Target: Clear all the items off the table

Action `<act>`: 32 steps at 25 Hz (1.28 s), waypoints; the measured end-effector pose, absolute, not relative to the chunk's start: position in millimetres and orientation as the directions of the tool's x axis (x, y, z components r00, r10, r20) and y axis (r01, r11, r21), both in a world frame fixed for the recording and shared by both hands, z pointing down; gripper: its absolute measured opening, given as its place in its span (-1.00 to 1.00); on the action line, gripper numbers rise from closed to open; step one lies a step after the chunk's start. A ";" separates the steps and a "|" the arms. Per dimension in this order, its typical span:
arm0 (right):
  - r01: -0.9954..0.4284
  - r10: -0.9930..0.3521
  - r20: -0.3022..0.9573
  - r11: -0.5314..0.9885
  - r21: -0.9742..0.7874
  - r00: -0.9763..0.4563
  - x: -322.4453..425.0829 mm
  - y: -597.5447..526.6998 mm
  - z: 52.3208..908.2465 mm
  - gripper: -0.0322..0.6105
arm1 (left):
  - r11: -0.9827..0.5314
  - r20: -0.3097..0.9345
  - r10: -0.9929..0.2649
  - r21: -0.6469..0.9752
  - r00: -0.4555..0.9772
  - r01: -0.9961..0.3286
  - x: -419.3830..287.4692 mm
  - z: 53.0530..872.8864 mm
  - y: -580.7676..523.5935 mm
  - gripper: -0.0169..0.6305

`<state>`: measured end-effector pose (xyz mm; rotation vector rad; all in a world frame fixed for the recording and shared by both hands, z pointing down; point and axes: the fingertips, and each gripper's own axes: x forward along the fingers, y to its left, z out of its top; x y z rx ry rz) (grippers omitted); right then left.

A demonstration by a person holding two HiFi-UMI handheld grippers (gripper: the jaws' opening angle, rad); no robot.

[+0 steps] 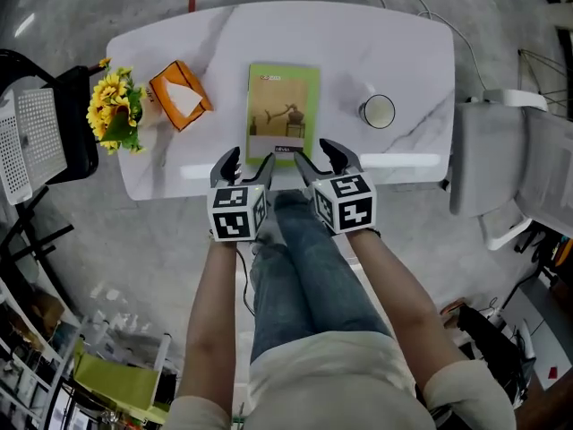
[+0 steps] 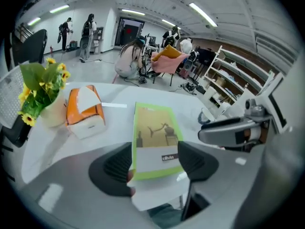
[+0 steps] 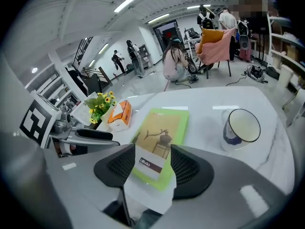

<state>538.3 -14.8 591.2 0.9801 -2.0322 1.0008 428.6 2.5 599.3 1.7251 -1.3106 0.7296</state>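
Observation:
A green-bordered book [image 1: 283,110] lies flat in the middle of the white marble table [image 1: 403,61], its near end at the front edge. My left gripper [image 1: 249,164] and right gripper [image 1: 320,159] hover side by side over that near end, both angled down. In the left gripper view the book [image 2: 155,137] shows between the wide-open jaws of the left gripper [image 2: 155,159]. The right gripper [image 3: 152,163] stands open too, the book [image 3: 159,137] showing between its pads. No pad presses on the book.
An orange tissue box [image 1: 180,95] and a pot of sunflowers [image 1: 115,110] stand at the table's left. A white mug [image 1: 378,111] sits right of the book. A black chair [image 1: 45,124] is on the left, a white chair [image 1: 510,168] on the right.

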 end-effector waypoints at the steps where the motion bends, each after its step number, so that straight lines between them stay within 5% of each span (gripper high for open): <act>1: -0.833 -0.323 0.800 0.425 -0.355 -0.506 537.5 -16.6 597.9 -0.16 | -0.114 0.835 -0.465 0.272 0.293 -0.956 428.9 607.2 2.9 0.01; 15: -0.813 -0.274 0.792 0.403 -0.421 -0.546 530.0 -28.0 665.1 0.07 | -0.156 0.842 -0.388 0.341 0.375 -0.927 438.9 676.8 8.1 0.26; 32: -0.816 -0.277 0.791 0.394 -0.424 -0.545 523.0 -31.9 688.8 0.08 | -0.188 0.830 -0.382 0.359 0.405 -0.914 443.8 688.5 6.5 0.25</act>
